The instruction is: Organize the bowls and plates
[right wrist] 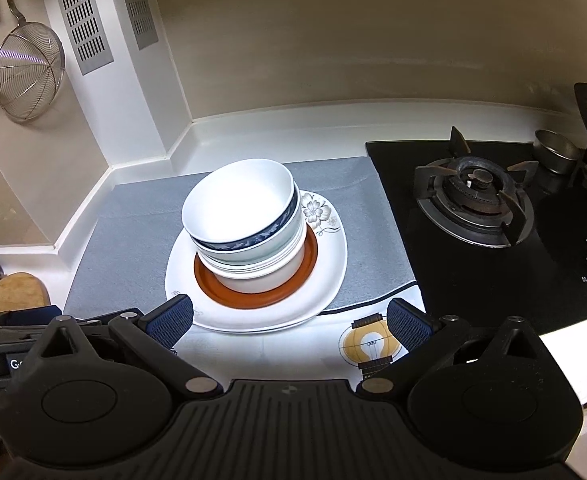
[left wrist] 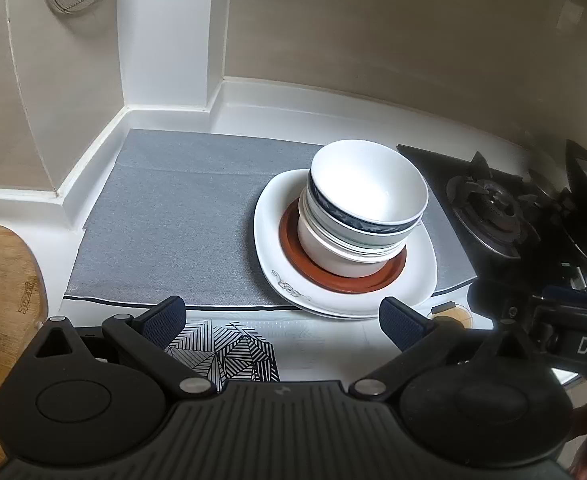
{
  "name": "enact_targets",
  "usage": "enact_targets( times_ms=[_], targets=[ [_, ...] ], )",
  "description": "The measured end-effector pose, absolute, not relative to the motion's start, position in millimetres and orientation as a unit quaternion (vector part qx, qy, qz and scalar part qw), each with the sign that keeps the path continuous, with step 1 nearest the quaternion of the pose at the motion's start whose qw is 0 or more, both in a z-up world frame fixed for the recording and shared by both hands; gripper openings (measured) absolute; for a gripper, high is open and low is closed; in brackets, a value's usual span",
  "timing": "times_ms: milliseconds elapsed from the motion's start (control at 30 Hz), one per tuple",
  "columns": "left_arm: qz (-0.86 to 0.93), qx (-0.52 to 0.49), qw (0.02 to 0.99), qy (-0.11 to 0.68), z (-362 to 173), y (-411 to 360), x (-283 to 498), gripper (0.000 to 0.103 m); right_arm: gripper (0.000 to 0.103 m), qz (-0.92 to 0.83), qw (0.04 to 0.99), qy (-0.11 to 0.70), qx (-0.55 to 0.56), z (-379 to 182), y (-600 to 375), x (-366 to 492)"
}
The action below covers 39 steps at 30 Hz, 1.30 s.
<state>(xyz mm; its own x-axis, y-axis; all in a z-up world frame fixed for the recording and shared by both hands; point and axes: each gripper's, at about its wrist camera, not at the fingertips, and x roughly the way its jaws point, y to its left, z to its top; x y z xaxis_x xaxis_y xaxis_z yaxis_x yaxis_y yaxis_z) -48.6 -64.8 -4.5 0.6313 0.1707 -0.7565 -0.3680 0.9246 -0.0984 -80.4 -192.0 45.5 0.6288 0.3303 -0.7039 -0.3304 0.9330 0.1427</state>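
— Bowls (right wrist: 241,216) sit nested in one tilted stack on a brown plate (right wrist: 253,294), and that rests on white plates (right wrist: 333,264), all on the grey mat (right wrist: 133,232) just left of the stove (right wrist: 473,200).

— Are the tools holding anything?

— No. The left gripper (left wrist: 281,320) hangs spread wide at the near edge of the mat, nothing between its pads. The right gripper (right wrist: 289,320) is the same, gaping and empty, near the white plates' front rim.

— So where's the risk?

— That stack leans. The top bowl sits crooked in the blue-rimmed one, so I'd guess a nudge on one side could slide it off. Lifting the whole pile by one rim could tip the lot.

— And the plates?

— Glazed, thin edges, lying flat. A pad may slip rather than bite, I'd say, and the brown plate could skate across the white one. The burner grate stands close on the right too; a wide swing that way might clip it.
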Motion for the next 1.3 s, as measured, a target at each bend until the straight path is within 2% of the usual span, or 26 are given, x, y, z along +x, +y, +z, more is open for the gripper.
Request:
enact_targets(
  times_ms=[1300],
  targets=[
    [0.136,-0.128,0.893,0.408,-16,-43,-26,0.103,0.103,0.175,0.899,0.402,-0.002,36,-179,-57]
  ],
)
